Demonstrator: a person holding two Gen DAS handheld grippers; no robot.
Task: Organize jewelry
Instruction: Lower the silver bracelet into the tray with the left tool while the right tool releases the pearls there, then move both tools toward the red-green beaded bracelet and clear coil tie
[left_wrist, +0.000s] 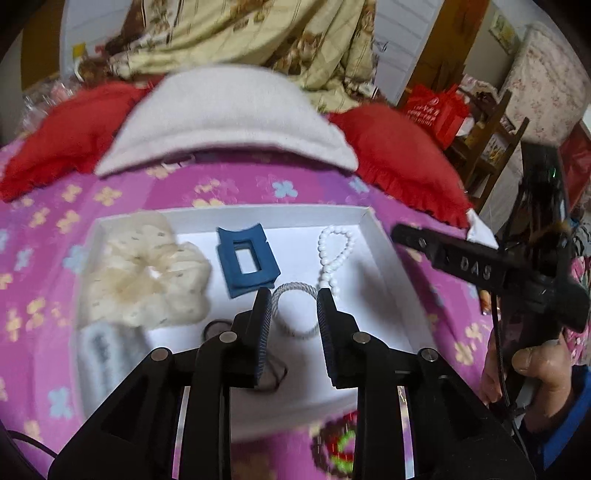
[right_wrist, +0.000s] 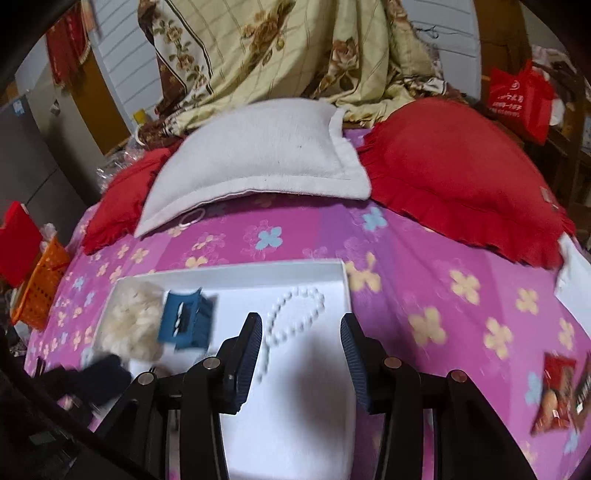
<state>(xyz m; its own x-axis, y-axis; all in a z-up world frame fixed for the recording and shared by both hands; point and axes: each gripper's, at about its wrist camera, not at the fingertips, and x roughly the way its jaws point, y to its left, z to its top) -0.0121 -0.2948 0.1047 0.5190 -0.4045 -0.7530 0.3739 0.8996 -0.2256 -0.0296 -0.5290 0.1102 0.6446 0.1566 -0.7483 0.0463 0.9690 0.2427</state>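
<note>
Two claws open, both empty. Left claw (left_wrist: 293, 299) straddles silver ring bracelet (left_wrist: 295, 314) in white tray (left_wrist: 384, 236). Pearl strand (left_wrist: 334, 254) just ahead-right, long axis pointing away; right claw (right_wrist: 301, 332) behind it.

Pink floral bedspread (right_wrist: 424, 258), red pillows (right_wrist: 461, 177), white wall (left_wrist: 399, 33)

Left fingers (left_wrist: 258, 325) partly hide, perhaps, a black hair tie (left_wrist: 214, 326).

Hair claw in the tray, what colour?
Dark blue hair claw, clearest in the left wrist view.
</note>
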